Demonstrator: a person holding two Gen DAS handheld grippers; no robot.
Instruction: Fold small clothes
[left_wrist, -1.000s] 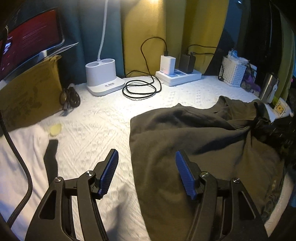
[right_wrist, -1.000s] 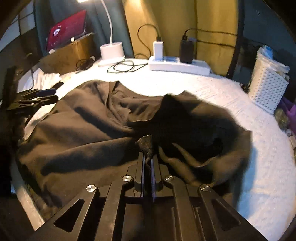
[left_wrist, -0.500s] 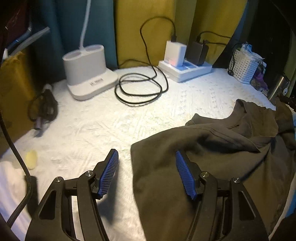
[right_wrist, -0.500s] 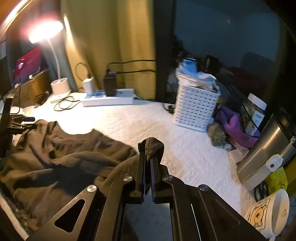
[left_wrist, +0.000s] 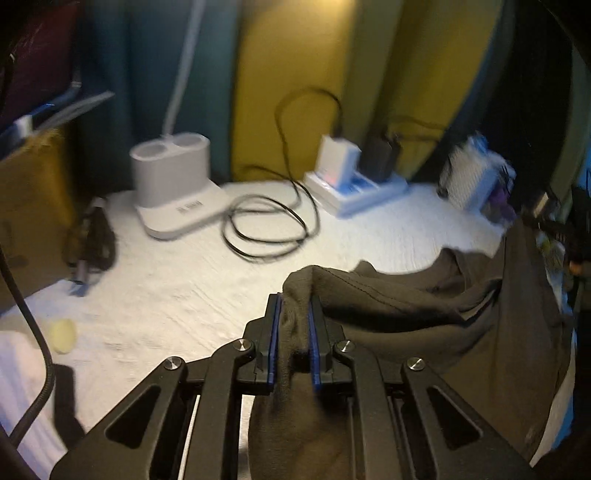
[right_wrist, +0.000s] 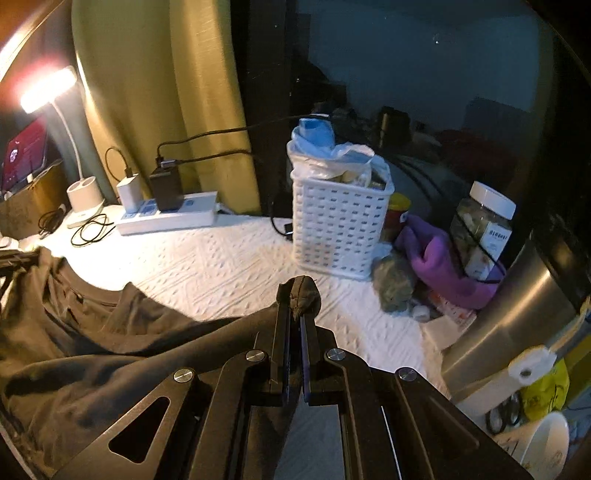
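The left gripper (left_wrist: 293, 332) has just been closing, and its blue pads (left_wrist: 275, 332) now pinch a bunched edge of the dark garment (left_wrist: 424, 314) at the lower centre of the left view. The right gripper (right_wrist: 294, 332) is clamped tight on another bunch of the same cloth, a small tuft poking out above its tips in the lower centre of the right view. Between the two holds the garment sags across the white cover (right_wrist: 221, 266), filling the lower left of the right view and the lower right of the left view.

This looks like the spreading step, before any fold. To do it well, I would draw the two holds apart evenly until the edge between them runs straight, lift only enough to shake out the creases, then lay the cloth down flat on the open cover.

Outward, clutter rings the work area: the coiled cable (left_wrist: 266, 229) and power strip (left_wrist: 354, 188) in the upper middle of the left view, the white basket (right_wrist: 338, 225) and steel flask (right_wrist: 517, 317) to the right in the right view. Keep the trailing cloth from dragging into these.
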